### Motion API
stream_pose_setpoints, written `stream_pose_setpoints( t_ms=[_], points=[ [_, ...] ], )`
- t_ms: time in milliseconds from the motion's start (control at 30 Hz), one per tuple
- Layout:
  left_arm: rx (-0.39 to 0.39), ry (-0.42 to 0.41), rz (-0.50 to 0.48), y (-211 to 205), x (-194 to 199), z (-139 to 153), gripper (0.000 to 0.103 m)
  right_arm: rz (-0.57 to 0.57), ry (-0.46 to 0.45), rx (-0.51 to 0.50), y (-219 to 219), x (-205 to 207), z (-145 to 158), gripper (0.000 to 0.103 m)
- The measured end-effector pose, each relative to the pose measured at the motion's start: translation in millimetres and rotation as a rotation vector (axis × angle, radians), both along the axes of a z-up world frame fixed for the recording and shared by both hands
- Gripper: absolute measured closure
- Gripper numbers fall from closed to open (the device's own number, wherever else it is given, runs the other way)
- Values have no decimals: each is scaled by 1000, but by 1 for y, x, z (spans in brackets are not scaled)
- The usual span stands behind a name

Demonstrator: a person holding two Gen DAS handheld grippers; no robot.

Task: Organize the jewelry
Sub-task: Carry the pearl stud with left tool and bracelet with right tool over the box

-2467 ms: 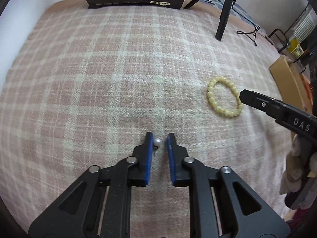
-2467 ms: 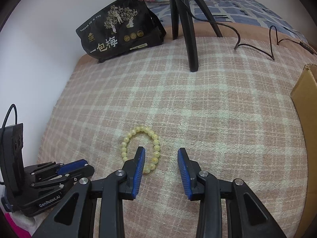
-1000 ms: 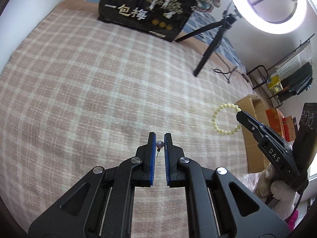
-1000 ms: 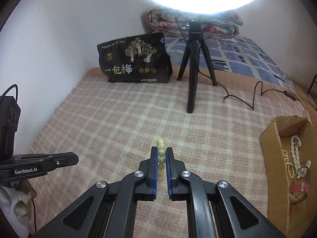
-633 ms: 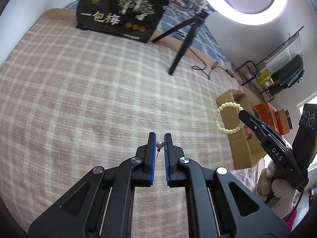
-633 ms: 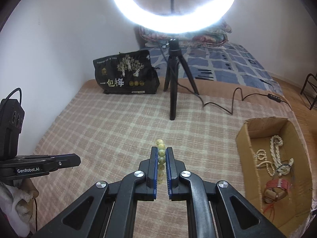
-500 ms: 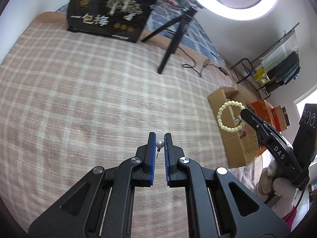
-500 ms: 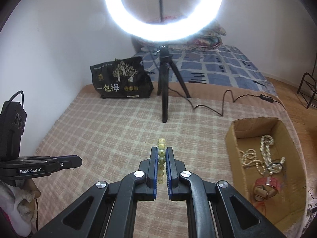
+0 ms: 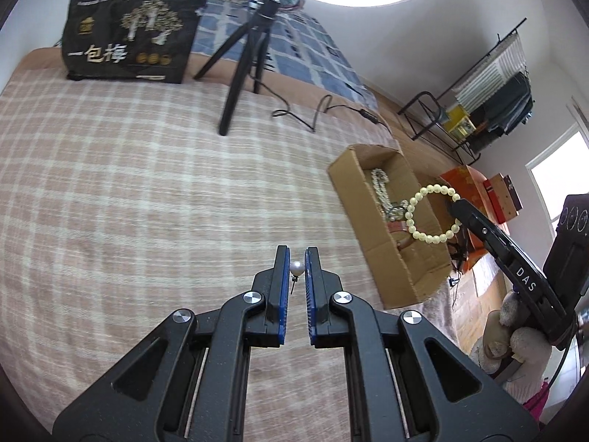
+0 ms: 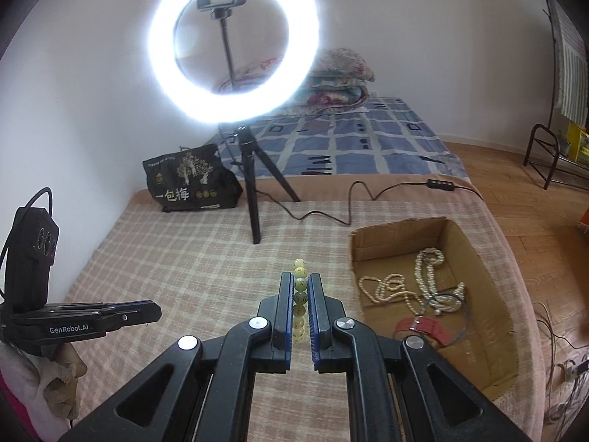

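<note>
Left gripper [image 9: 296, 258]: fingers clamped on small white pearl stud earring [image 9: 296, 268], held above plaid bed cover [image 9: 147, 184] | right gripper [image 10: 301, 283]: fingers clamped on pale yellow bead bracelet [image 10: 300, 294], held left of open cardboard box [image 10: 489, 283]

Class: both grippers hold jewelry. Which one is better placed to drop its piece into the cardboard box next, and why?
Right. The right gripper holds the bead bracelet close to the cardboard box; the left gripper, with the pearl earring, sits farther back.

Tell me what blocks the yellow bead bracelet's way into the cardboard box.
Nothing visible does. The right gripper holds the yellow bead bracelet in the air near the open cardboard box, which holds only jewelry on its floor.
</note>
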State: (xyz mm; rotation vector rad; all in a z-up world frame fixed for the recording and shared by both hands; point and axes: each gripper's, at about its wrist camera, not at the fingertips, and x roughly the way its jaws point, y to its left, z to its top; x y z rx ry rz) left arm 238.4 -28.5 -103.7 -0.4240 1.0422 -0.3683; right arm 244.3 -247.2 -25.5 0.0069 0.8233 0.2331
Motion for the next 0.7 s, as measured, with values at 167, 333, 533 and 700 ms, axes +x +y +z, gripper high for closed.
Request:
stream_pose_setpoints(
  t_ms=[167, 333, 533, 700],
  points=[
    [-4, -2, -27, -18, 4, 1, 97, -38, -7, -3, -28, -10, 5, 98],
    [-7, -9, -57, -41, 9, 4, 97, -87, 1, -22, -55, -18, 3, 98],
    [-1, -21, -113, -79, 22, 9, 97, -131, 24, -47, -81, -24, -4, 98],
    [-6, -22, -146, -112, 34, 7, 97, -172, 42, -56, -102, -28, -9, 98]
  ],
)
